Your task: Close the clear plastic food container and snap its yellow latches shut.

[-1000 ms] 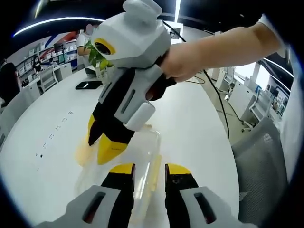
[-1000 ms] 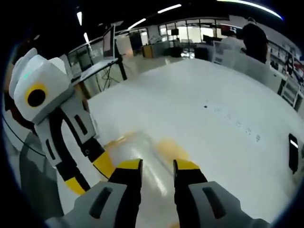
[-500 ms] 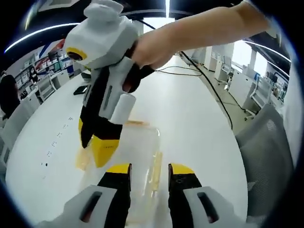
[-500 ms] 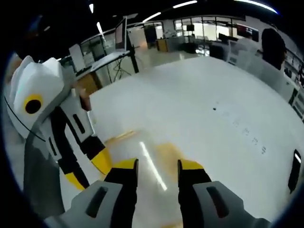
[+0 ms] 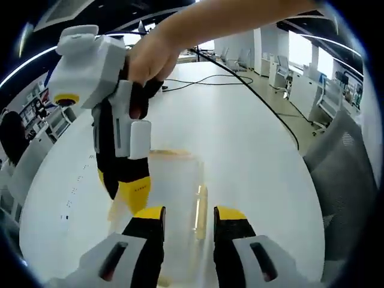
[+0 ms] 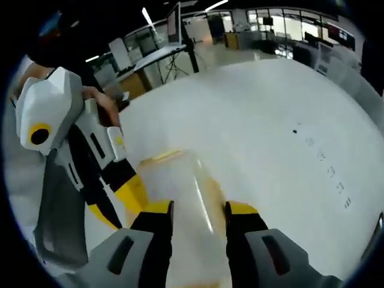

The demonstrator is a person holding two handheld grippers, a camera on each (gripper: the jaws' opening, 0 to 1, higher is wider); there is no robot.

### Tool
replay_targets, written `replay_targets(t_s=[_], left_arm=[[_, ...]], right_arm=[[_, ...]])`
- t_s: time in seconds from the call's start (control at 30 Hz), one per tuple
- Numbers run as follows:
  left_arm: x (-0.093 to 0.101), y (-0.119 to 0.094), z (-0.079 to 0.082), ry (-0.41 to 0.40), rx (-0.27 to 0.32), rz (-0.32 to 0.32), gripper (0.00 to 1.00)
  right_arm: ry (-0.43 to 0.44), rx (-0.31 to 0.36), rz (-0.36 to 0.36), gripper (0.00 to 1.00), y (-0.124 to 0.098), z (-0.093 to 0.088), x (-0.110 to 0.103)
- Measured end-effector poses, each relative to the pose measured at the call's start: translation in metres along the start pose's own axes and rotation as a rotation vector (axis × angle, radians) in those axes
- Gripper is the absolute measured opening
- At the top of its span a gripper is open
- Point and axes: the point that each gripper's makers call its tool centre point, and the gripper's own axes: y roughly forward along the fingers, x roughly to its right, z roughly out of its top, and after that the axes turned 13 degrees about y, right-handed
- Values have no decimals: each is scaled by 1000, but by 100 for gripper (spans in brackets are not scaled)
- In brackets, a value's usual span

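Note:
The clear plastic container [image 5: 175, 180] lies flat on the white table [image 5: 252, 150], just beyond my left gripper [image 5: 188, 215], whose jaws stand open over its near end. A yellow latch [image 5: 201, 207] runs along the container's right side and another [image 5: 165, 154] along its far end. My right gripper [image 5: 123, 187], held by a hand [image 5: 147, 60], points down at the container's left edge. In the right gripper view the container [image 6: 177, 180] with a yellow latch [image 6: 213, 191] lies ahead of my open right gripper [image 6: 198, 210]. The left gripper [image 6: 117, 201] hangs at its left side.
A black cable [image 5: 240, 78] snakes over the far part of the table. A grey chair [image 5: 345, 162] stands off the table's right edge. Small dark marks [image 6: 321, 157] dot the table. Desks and a monitor [image 6: 175, 18] stand beyond the table [image 6: 252, 120].
Both views have risen and tipped more over the container. In the left gripper view the right gripper has moved left, to the container's left edge. The jaw gaps look the same.

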Motion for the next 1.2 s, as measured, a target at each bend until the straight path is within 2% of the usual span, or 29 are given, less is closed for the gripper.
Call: replay_targets(t_s=[0.2,0.3,0.6,0.8,0.87,0.93,1.2], left_arm=[[-1,3,-1,29,-21,24,24],[-2,5,-3,94,-51,46,24],[-5,6,-5,83,-73,52,23],[-5,7,-5,87,-101,46,23],[-4,8,-5,95,-107,49,24],[-4,8,-5,110,-115,52,24],[-4,8,-3,81,-108,49,26]], right_arm=[[-19,-56,45,32,3,1,-2],[-37,-109,79,33,4,1,3],[-67,-196,137,34,8,-2,0],[-47,-218,172,35,8,-3,2],[-37,-220,181,34,8,2,10],[-29,-221,186,33,8,-1,6],[-3,-221,218,36,7,-1,7]])
